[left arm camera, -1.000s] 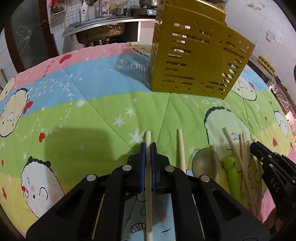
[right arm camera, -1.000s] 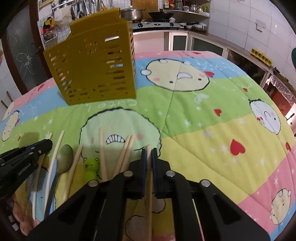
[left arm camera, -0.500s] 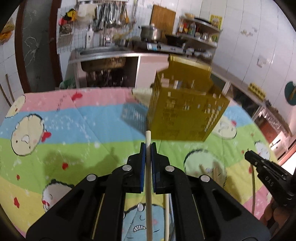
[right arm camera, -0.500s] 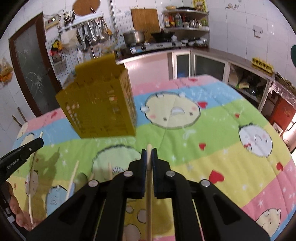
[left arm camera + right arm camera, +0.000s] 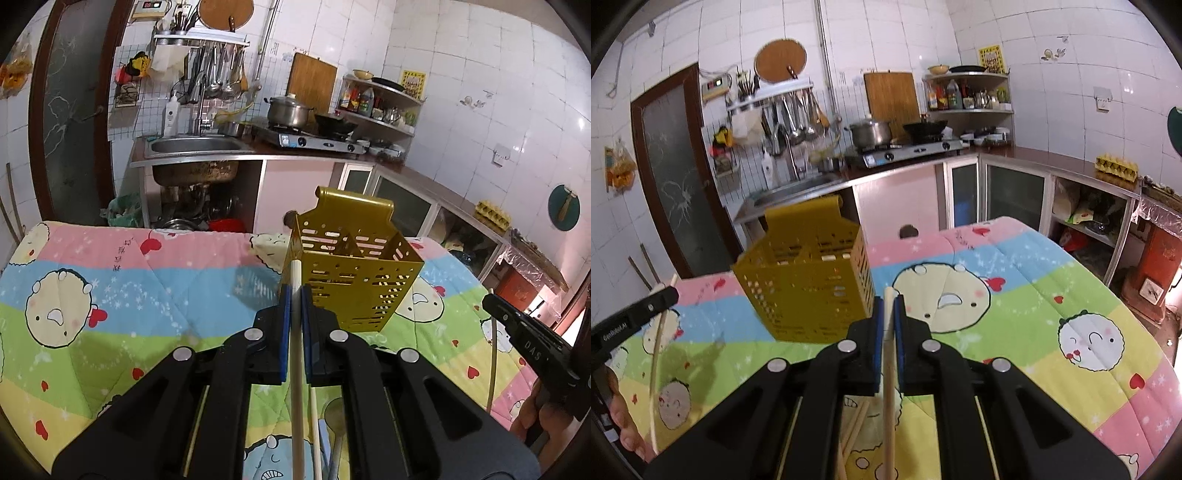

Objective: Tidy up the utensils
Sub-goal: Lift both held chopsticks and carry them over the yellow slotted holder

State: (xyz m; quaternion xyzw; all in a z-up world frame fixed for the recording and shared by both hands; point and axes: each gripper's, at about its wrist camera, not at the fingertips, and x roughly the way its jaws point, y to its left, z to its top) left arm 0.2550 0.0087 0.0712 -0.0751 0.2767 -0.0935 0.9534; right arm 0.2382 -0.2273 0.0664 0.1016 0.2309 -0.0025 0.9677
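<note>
My left gripper point(image 5: 295, 291) is shut on a pale wooden chopstick point(image 5: 296, 369) that runs back toward the camera, its tip just in front of the yellow perforated utensil holder point(image 5: 354, 280). My right gripper point(image 5: 888, 301) is shut on a second chopstick point(image 5: 888, 387), raised above the quilt to the right of the holder point(image 5: 805, 288). The holder stands upright on the cartoon quilt point(image 5: 110, 295). Under the left gripper lie a loose chopstick point(image 5: 314, 435) and a spoon point(image 5: 334, 417). Each view shows the other gripper at its edge, gripping a chopstick.
More chopsticks point(image 5: 855, 424) lie on the quilt below the right gripper. A person's fingers point(image 5: 617, 406) show at the lower left of the right wrist view. Behind the table are a sink point(image 5: 192, 146), a stove with a pot point(image 5: 288, 110) and cabinets.
Both grippers have risen and tilted up with their chopsticks, lifting them off the quilt. The holder now appears lower and farther, and the kitchen wall has come into view.
</note>
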